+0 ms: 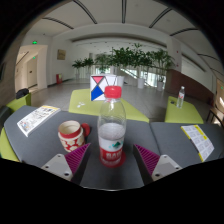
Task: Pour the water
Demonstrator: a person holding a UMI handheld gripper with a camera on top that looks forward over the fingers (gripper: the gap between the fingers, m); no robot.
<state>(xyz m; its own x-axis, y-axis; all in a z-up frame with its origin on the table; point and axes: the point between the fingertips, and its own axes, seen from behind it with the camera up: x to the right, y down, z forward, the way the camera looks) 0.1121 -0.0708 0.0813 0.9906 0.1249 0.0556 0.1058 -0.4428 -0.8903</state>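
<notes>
A clear plastic water bottle (112, 125) with a red cap and a red-and-green label stands upright on the grey table (150, 135), between my fingers. Gaps show on both sides of it. My gripper (112, 160) is open, its magenta pads (78, 155) on either side of the bottle's base. A white cup with a red pattern (70, 134) stands on the table just left of the bottle, a little ahead of the left finger.
A paper sheet (37, 118) lies at the table's left, another (199, 140) at its right. A blue, white and red sign (98, 88) stands beyond the bottle. Yellow-green chairs (183, 113), another bottle (180, 97) and potted plants (125, 58) lie farther off.
</notes>
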